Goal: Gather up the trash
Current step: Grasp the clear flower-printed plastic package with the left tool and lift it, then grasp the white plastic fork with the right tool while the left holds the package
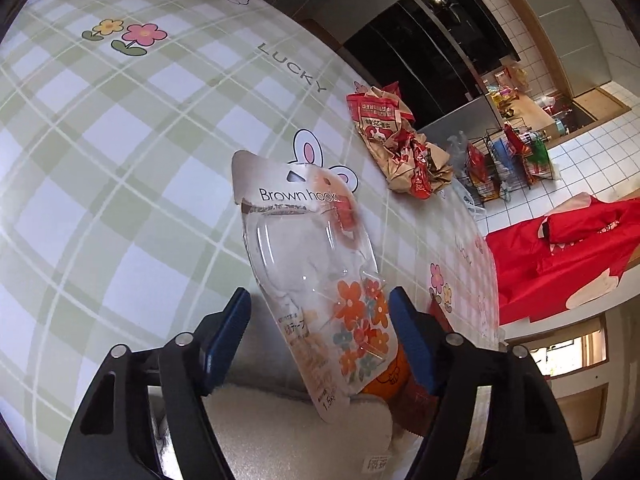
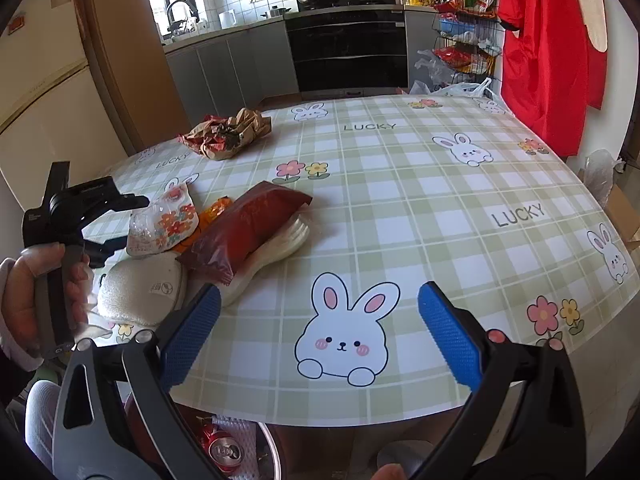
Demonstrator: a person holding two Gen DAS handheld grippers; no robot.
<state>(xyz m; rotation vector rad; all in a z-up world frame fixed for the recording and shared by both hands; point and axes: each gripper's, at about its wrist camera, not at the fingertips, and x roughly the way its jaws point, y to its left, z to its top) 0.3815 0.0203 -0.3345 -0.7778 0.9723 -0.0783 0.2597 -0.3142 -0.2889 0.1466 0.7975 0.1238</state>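
**Trash pile at the near left corner of the checked table**

Blister pack (image 1: 316,280) labelled "Brown hook" stands tilted between the blue pads (image 1: 228,336) of your left gripper (image 1: 320,340). The pads sit partly apart, one on either side of the clear plastic; the right pad is close against the pack's flowered edge, but you cannot tell from the left wrist view whether either pad presses on it. Below the pack lie a white foam pad (image 1: 288,432) and an orange wrapper (image 1: 386,384).

From the right wrist view, the same pack (image 2: 164,224) rests at the top of a small heap beside a dark red snack bag (image 2: 248,224), which lies across a stack of white foam sheets (image 2: 280,248). The round white foam pad (image 2: 140,292) sits at the heap's near side, just by the table edge. Your left hand (image 2: 36,296) grips the handle of the left gripper (image 2: 88,216) at the frame's left margin.

Your right gripper (image 2: 320,336) hovers over the green-checked tablecloth (image 2: 420,220) with its fingers spread wide and nothing between them; a printed rabbit (image 2: 344,336) shows in the gap.

A crumpled brown and red paper bag (image 2: 228,132) lies well apart at the far left of the table. Under the near table edge, a red drinks can (image 2: 224,448) lies in a bin whose rim (image 2: 272,440) is partly visible.
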